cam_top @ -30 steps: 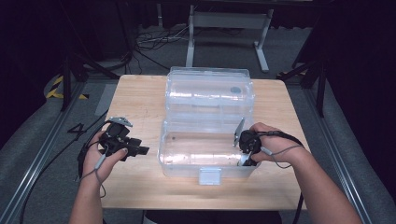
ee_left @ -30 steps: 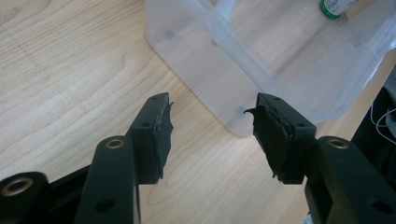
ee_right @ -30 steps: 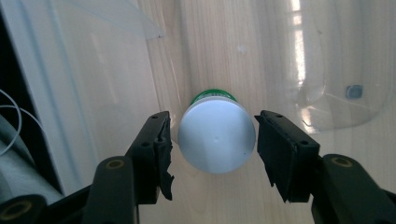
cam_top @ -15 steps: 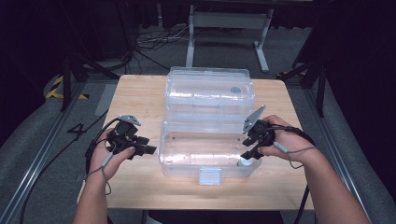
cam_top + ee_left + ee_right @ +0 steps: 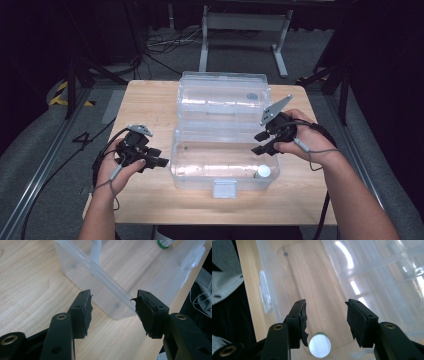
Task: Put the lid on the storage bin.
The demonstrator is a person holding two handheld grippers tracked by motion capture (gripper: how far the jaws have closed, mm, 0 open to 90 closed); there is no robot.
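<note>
A clear plastic box lies open on the wooden table, its lid folded back behind it. A small round white-topped container stands in the box's front right corner; it appears below my right jaws as the container and far off with a green body as the container. My right gripper hovers open above the box's right side, nothing between its jaws. My left gripper is open just left of the box, pointing at its corner.
A latch tab sticks out at the front of the box. Bare wood lies left of the box and along the front edge. Cables trail from both grippers. Metal stand legs and cords are on the floor behind the table.
My right gripper has risen and pulled back to the right from inside the box, leaving the white-topped container in the front right corner. The left gripper shifted slightly toward the box.
</note>
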